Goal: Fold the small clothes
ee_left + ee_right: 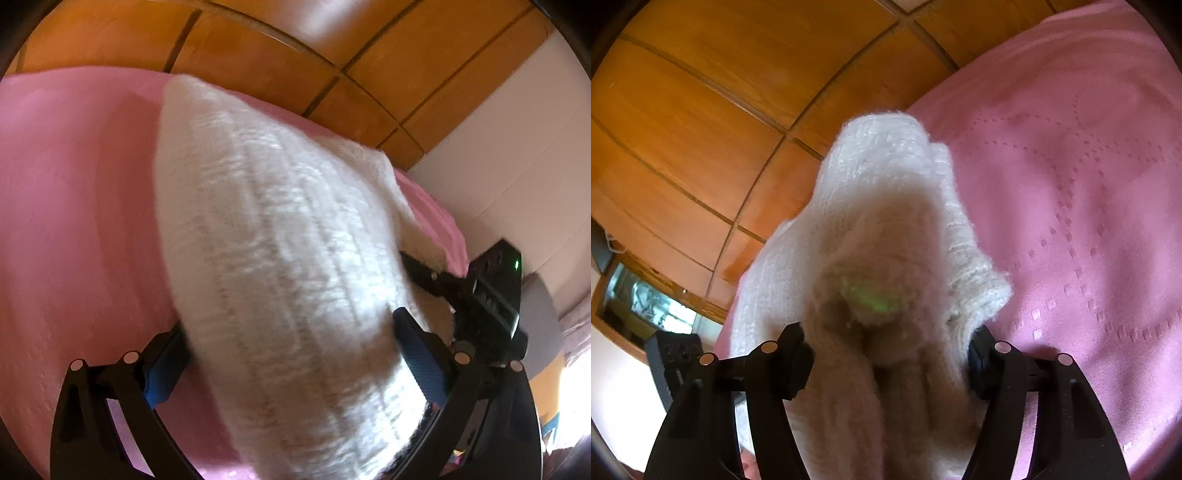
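The white knitted piece (280, 258) is soft, thick and fluffy. It lies bunched up between the fingers of both grippers, over the pink bed cover (74, 221). In the left wrist view it fills the gap between the two blue pads (421, 360) and stretches away in front of them.

The left gripper (291, 354) has its jaws set wide, with the knit between them. The knit hides the pad faces, so I cannot tell if they really pinch it.

The right gripper (890, 362) is about half open, and the wool (886, 229) bulges up between its fingers (794, 358). The wool seems to touch both pads, but I cannot tell if it is squeezed tight.

What could go wrong? The knit is fat and floppy. If a grip is loose, the piece could slip out and flop down in a heap, and the fold would be lost. If the pads catch only the top layer, the rest could sag and the fold would come out crooked. Fluffy yarn could also snag on a finger.

Around them, the bed cover spreads out past the fingertips, flat and bare, so nothing blocks the way there. Behind the bed stands a wooden wardrobe (701, 129). The two grippers are very near each other: the right one shows just beside the left gripper's right finger, so they could bump.
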